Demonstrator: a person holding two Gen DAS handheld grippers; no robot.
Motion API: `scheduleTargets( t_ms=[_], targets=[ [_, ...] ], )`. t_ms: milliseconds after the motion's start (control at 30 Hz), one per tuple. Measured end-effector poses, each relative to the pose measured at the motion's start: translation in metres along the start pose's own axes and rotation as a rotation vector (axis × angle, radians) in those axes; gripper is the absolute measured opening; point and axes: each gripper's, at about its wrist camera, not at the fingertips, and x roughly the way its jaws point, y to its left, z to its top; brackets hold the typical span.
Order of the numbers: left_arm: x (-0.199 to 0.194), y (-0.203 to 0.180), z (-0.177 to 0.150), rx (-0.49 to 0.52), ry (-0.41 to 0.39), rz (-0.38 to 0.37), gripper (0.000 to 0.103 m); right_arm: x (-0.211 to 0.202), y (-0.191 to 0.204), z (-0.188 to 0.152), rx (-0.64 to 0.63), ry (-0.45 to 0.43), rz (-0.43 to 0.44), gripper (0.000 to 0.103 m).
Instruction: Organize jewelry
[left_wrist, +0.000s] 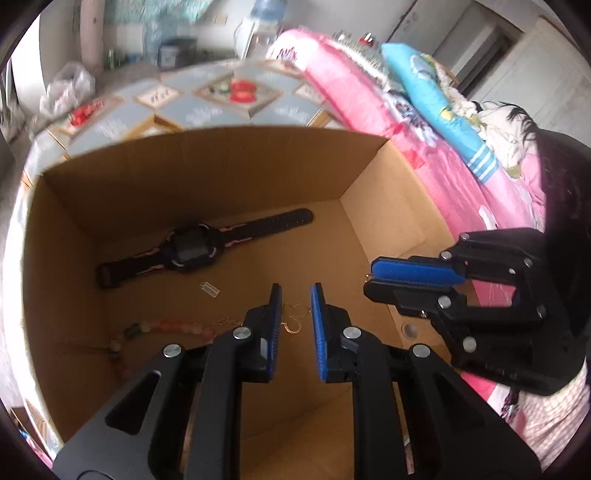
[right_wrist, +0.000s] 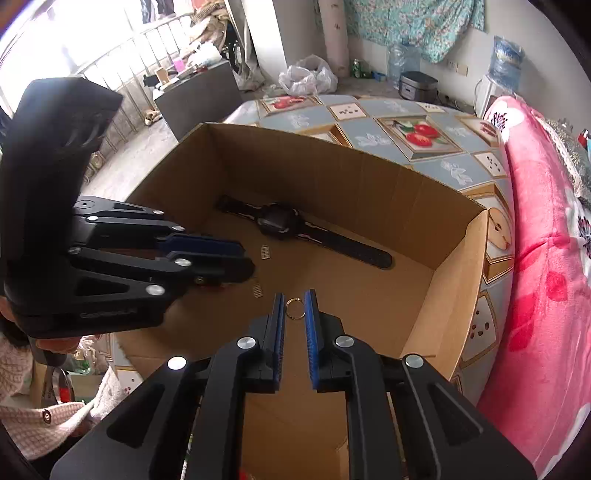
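Note:
An open cardboard box (left_wrist: 207, 162) holds the jewelry. A black watch (left_wrist: 192, 245) lies flat on its floor, also in the right wrist view (right_wrist: 280, 221). My left gripper (left_wrist: 295, 301) is open above a thin gold chain (left_wrist: 293, 317). A bead bracelet (left_wrist: 166, 330) lies to its left, with a small clear clasp piece (left_wrist: 209, 288) beyond it. My right gripper (right_wrist: 294, 306) is open around a small gold ring (right_wrist: 294, 307) lying on the box floor. In the left wrist view the right gripper (left_wrist: 373, 275) reaches in over the box's right wall.
The box (right_wrist: 369, 173) stands on a patterned bedspread (right_wrist: 417, 136). A pink quilt (right_wrist: 546, 236) lies along the right. Two small clear pieces (right_wrist: 266, 252) lie on the box floor near the left gripper (right_wrist: 245, 258). A plastic bag (right_wrist: 308, 77) and clutter sit on the floor beyond.

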Motion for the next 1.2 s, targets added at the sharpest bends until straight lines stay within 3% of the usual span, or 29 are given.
scheduleTargets(
  t_ms=[133, 267, 400, 567, 867, 1000, 1200],
  targets=[
    [0.025, 0.007, 0.014, -0.082, 0.062, -0.011, 0.015, 0.009, -0.011, 0.004, 0.011, 0.016, -0.005, 0.012],
    [0.035, 0.005, 0.020, -0.105, 0.068, -0.032, 0.017, 0.011, -0.019, 0.005, 0.025, 0.006, 0.003, 0.012],
    [0.037, 0.004, 0.021, -0.115, 0.070, -0.037, 0.026, 0.010, -0.023, 0.005, 0.035, -0.009, 0.001, 0.012],
    [0.032, 0.003, 0.021, -0.117, 0.049, -0.032, 0.026, 0.004, -0.026, 0.005, 0.051, -0.027, -0.006, 0.012],
    [-0.017, -0.016, 0.004, 0.004, -0.110, 0.016, 0.029, -0.034, -0.014, -0.008, 0.062, -0.127, 0.034, 0.012],
    [-0.054, -0.025, -0.024, 0.070, -0.216, 0.028, 0.035, -0.065, -0.001, -0.025, 0.059, -0.208, 0.062, 0.012],
    [-0.111, -0.026, -0.090, 0.152, -0.376, -0.031, 0.044, -0.106, 0.020, -0.066, 0.058, -0.319, 0.132, 0.012]
  ],
)
